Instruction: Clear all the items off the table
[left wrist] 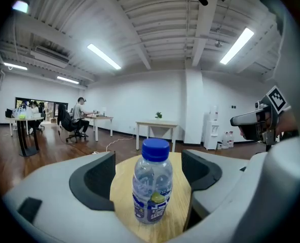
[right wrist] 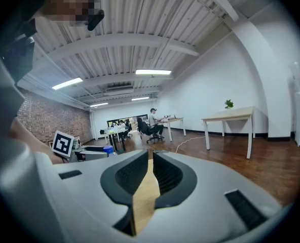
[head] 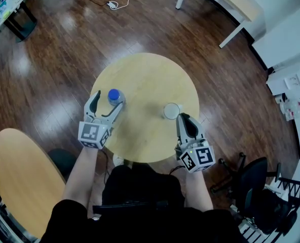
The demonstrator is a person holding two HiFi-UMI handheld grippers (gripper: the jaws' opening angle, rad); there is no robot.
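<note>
A round desk (head: 150,80) of light wood is seen from above on a dark wooden floor (head: 53,59), and two things are carried on it. A small clear plastic water bottle (head: 114,94) with a blue cap and a blue-and-white label is stood upright near the desk's left edge. It is flanked by the two jaws of the left hand-held gripper (head: 108,100), which are held wide apart; in the left gripper view a gap of bare wood is seen on each side of the bottle (left wrist: 151,186), so it is not pressed by either dark pad. A small white round object (head: 172,111), whose kind cannot be told, is set further right on the desk, just ahead of the tips of the right hand-held gripper (head: 183,117). The jaws of that gripper (right wrist: 151,153) are brought together at their tips, with nothing caught between them, only a sliver of the desk being shown beneath. A second, oval wooden table (head: 18,176) is seen at the lower left
</note>
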